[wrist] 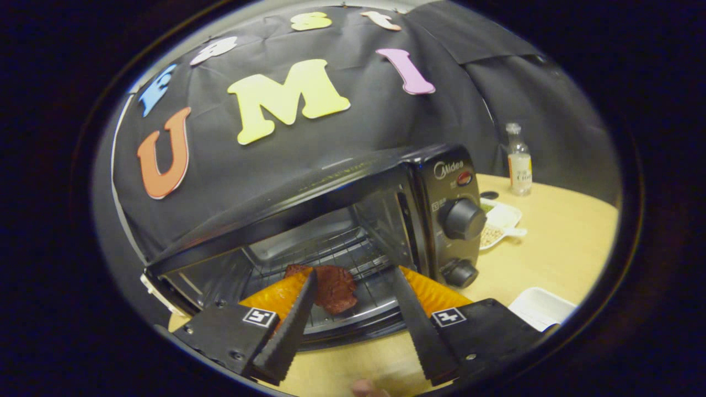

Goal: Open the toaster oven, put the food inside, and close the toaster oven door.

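Gripper point(356, 289) spread wide, fingers point(292, 325) pinching nothing, aimed at the toaster oven's open mouth. Tilted view, oven leaning. Reddish-brown piece of food point(333, 286) between the fingers, just ahead of the tips, lying on the wire rack point(353, 256) inside the toaster oven point(309, 226); left tip close beside it, contact not clear. Orange surface point(436, 292) showing behind both fingers at the oven's front edge, identity unclear. "Midea" readable on the control panel, above a red light point(464, 178) and two dark knobs point(462, 219). Right of the oven on the tabletop point(557, 242): clear bottle point(519, 160) with a label, white scoop-shaped dish point(501, 223) of pale grains, white tray point(543, 309) near the right finger's mount.
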